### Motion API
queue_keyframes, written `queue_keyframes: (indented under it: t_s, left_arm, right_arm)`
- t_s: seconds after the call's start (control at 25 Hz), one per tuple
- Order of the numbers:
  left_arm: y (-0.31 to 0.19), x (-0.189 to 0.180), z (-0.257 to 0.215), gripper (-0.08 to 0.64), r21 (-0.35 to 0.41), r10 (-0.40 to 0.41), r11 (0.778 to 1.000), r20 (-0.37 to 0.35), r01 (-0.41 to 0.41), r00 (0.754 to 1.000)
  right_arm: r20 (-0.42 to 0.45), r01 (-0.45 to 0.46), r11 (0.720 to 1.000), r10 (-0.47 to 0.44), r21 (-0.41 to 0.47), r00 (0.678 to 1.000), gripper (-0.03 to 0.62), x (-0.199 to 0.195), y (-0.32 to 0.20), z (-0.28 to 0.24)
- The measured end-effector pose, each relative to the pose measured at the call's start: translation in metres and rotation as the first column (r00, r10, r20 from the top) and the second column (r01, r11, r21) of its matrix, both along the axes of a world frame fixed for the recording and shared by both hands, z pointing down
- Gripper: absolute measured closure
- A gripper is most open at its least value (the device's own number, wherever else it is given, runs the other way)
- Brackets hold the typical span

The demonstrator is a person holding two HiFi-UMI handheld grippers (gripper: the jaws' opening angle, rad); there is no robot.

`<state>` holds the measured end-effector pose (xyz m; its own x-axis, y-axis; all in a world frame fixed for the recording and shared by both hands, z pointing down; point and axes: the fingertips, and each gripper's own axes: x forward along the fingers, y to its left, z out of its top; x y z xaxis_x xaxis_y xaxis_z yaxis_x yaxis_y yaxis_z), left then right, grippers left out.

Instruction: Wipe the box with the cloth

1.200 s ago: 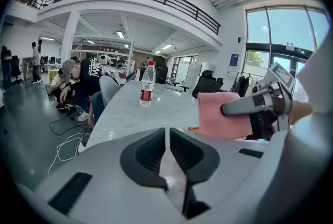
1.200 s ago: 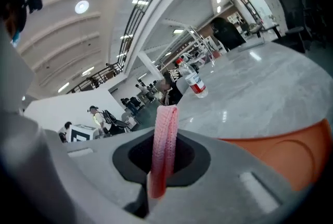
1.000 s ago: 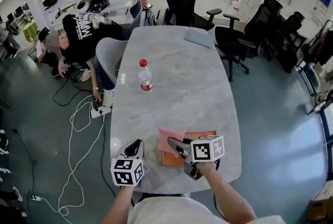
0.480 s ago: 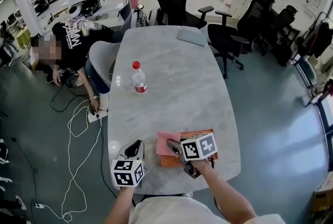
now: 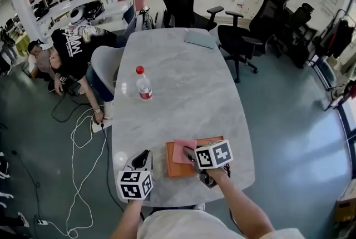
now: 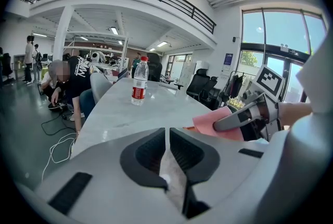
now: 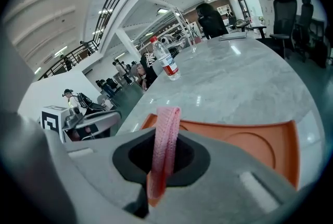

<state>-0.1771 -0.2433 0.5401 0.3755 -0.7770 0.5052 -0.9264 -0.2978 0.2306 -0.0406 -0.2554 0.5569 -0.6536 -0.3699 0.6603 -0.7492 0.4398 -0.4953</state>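
Well, closest in, the left gripper (image 5: pixel 143 154) hangs over the near edge of the grey marbled table (image 5: pixel 183 82), its jaws pressed together on nothing. Just beside it, the right gripper (image 5: pixel 188 152) is clamped on the pink cloth (image 5: pixel 180 149), which lies over the far left part of the flat orange box (image 5: pixel 173 168). The box's top shows a shallow moulded recess. Further along stands a capped bottle (image 5: pixel 143 83) with a red label, then a grey slab (image 5: pixel 199 39) at the far end. Beyond are black office chairs (image 5: pixel 183 1), a crouching person (image 5: pixel 72 46) and white cables (image 5: pixel 83 132) on the floor.
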Motion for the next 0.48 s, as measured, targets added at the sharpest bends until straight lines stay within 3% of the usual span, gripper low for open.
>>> queue_keyframes:
  t_s: [0.48]
  left_arm:
    - [0.004,0.018,0.003,0.53,0.0,0.014,1.0,0.001,-0.014,1.0]
  right_arm:
    - [-0.055,-0.11,0.994,0.11,0.009,0.992,0.578,0.066,0.001,0.005]
